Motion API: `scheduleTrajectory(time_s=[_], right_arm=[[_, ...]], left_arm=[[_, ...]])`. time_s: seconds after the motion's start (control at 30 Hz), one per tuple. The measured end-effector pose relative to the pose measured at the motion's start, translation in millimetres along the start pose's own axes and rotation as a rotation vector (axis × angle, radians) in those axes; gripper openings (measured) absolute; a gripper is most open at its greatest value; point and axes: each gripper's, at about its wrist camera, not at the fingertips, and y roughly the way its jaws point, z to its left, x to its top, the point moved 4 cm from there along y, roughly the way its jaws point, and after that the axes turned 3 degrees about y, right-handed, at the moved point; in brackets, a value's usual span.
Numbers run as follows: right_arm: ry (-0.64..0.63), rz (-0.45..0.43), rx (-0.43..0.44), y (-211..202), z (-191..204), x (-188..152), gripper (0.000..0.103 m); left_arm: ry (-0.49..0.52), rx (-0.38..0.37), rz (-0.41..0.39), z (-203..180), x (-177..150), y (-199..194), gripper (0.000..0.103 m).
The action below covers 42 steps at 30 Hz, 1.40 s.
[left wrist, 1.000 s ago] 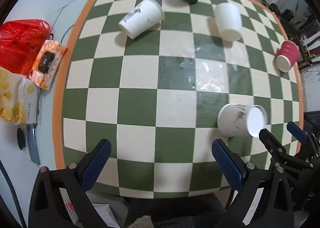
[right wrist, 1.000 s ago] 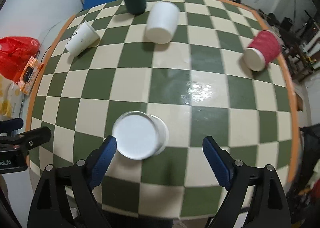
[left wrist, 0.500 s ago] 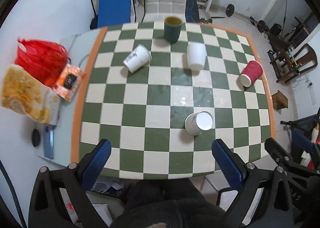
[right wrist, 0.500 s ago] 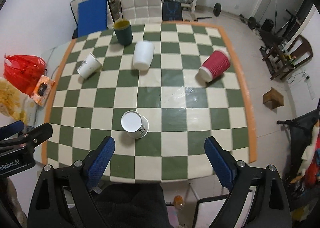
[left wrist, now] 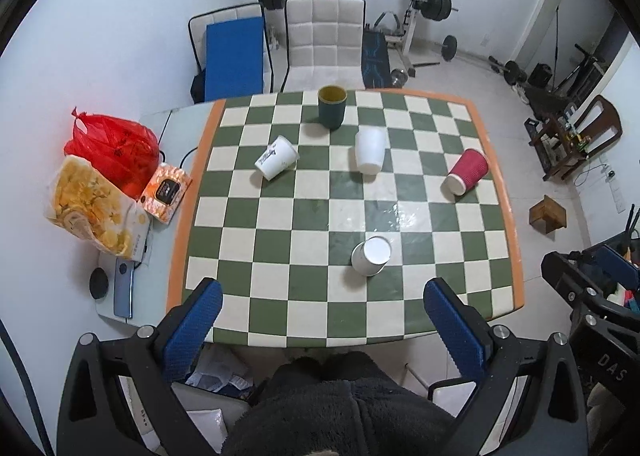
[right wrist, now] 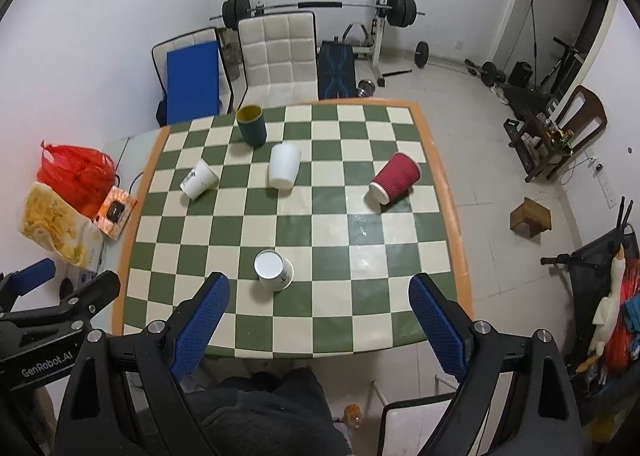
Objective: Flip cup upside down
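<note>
Both grippers have pulled well up and back from the desk (left wrist: 496, 175) since a second ago, when the right one hung just over the white paper cup; now the whole checkered top shows in each view, with the person's dark fleece lap below its near edge.

That white paper cup (left wrist: 371, 256) stands upside down, flat base up, on the near half of the desk, free of either tool; the right wrist view shows it (right wrist: 274, 270) with print on its side. Around it, well apart, are four more cups, five in all. A dark green cup (left wrist: 331, 107) with a yellow inside stands upright at the far edge. A printed white cup (left wrist: 277, 157) lies on its side at far left, a plain white cup (left wrist: 370, 150) lies on its side near the far middle, and a red ribbed cup (left wrist: 467, 171) lies on its side toward the right edge. Nothing stands between the flipped cup and the near edge.

Off the checkered part, on the left, sit a red plastic bag (left wrist: 112, 147), a yellow snack bag (left wrist: 92, 211), an orange packet (left wrist: 166, 191) and a phone (left wrist: 123, 294). Behind the desk are a white padded chair (left wrist: 325, 39) and a barbell rack (left wrist: 420, 7).

The left gripper (left wrist: 320, 332) has its two blue fingers (left wrist: 192, 332) spread wide, holding and touching nothing. The right gripper (right wrist: 318, 324) is likewise spread wide and empty, its fingers (right wrist: 438, 326) above the near edge of the desk.
</note>
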Motion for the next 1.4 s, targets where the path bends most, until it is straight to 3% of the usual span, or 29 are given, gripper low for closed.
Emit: scheduleTrajectory(time_s=[0.43,1.4], right_arm=[[0.003,-0.002,0.000,-27,-11,4,0.093],[-0.007,0.004,0.016,-32,13,7,0.096]], left_arm=[[-0.004,-0.011,-0.022,-1,3,-20,0.103],[-0.014,-0.005,-0.035,10,-1,-34,0.103]])
